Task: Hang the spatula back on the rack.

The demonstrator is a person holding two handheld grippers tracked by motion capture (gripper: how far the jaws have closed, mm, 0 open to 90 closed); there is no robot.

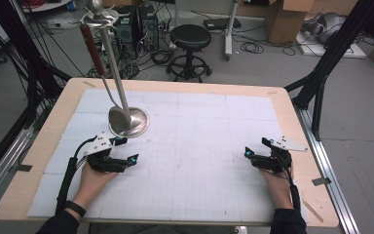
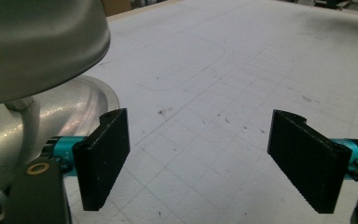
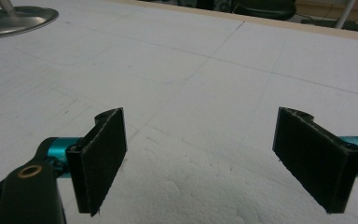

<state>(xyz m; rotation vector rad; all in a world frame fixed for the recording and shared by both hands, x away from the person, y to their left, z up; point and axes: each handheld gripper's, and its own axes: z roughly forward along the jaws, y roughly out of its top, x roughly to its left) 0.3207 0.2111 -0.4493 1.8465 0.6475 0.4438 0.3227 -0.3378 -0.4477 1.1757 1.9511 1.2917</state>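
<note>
The fingers (image 2: 103,156) of the left gripper (image 1: 121,152) are spread wide with nothing between them, and the fingers (image 3: 98,158) of the right gripper (image 1: 257,150) are spread wide and empty in the same way. Both grippers rest low on the white mat (image 1: 199,146), which looks like a waiting posture, with the jaws ready to close on something.

The landmark is the stand (image 1: 129,122), a round metal base with a tall pole. The left gripper sits just beside its base, on the person's side. The right gripper is well apart from it, across the mat.

A ladle (image 1: 118,117) with a dark red handle hangs from the top of the stand, so its bowl is free to grasp, just above the base. I judge the left gripper is placed near for this reason
</note>
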